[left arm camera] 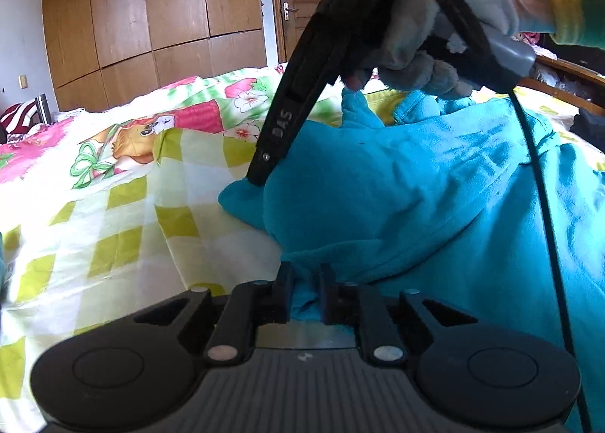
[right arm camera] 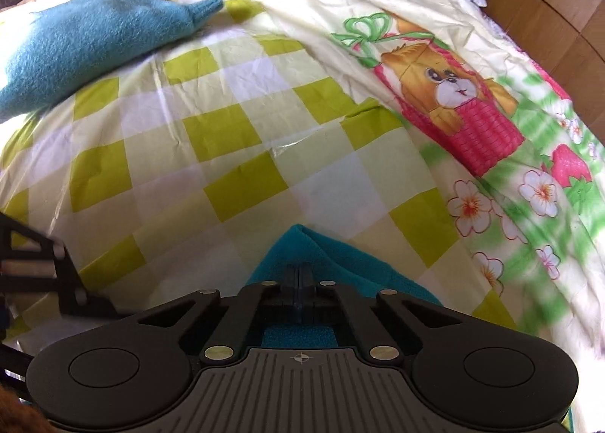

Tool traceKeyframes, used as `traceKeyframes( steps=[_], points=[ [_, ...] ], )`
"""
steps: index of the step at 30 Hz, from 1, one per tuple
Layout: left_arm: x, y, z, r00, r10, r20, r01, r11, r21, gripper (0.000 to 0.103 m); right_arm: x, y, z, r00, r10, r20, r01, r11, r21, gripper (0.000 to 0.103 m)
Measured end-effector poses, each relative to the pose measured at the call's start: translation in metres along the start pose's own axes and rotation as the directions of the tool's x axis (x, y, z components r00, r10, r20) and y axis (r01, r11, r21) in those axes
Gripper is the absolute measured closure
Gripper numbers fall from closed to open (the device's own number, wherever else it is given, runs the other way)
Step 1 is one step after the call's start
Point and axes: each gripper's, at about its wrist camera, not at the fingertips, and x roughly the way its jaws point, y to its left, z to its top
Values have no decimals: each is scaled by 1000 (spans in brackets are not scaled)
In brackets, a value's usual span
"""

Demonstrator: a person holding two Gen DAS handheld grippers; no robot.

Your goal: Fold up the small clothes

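A teal fleece garment point(left arm camera: 397, 183) lies bunched on the bed. My left gripper point(left arm camera: 307, 293) is shut on a fold of its near edge, with teal cloth between the fingers. The right gripper's fingers point(left arm camera: 278, 138) reach down from above onto the garment's far left corner, held by a grey-gloved hand point(left arm camera: 416, 40). In the right wrist view my right gripper point(right arm camera: 300, 274) is shut on a teal corner point(right arm camera: 321, 255). Another part of the garment point(right arm camera: 94, 36) lies at the upper left.
The bed is covered by a yellow-green checked sheet point(right arm camera: 234, 123) with a cartoon dog print point(right arm camera: 450, 89). A wooden wardrobe point(left arm camera: 151, 17) and a door stand behind the bed. A cable point(left arm camera: 544, 206) hangs across the garment.
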Motion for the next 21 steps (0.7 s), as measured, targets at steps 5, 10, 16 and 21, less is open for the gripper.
traceKeyframes(
  steps=[5, 10, 16, 21],
  points=[
    [-12, -8, 0, 999, -19, -26, 20, 999, 37, 79, -35, -25, 1, 990, -93, 106, 77, 985, 153, 103],
    [-20, 0, 0, 999, -27, -19, 28, 997, 70, 76, -44, -38, 0, 995, -32, 99, 17, 989, 144, 96],
    [-12, -10, -3, 999, -43, 13, 41, 991, 128, 45, -7, -26, 15, 999, 19, 25, -20, 999, 26, 56],
    [-2, -14, -7, 999, -36, -15, 37, 995, 98, 52, 30, -3, 20, 997, -20, -79, 13, 996, -86, 59]
  ],
)
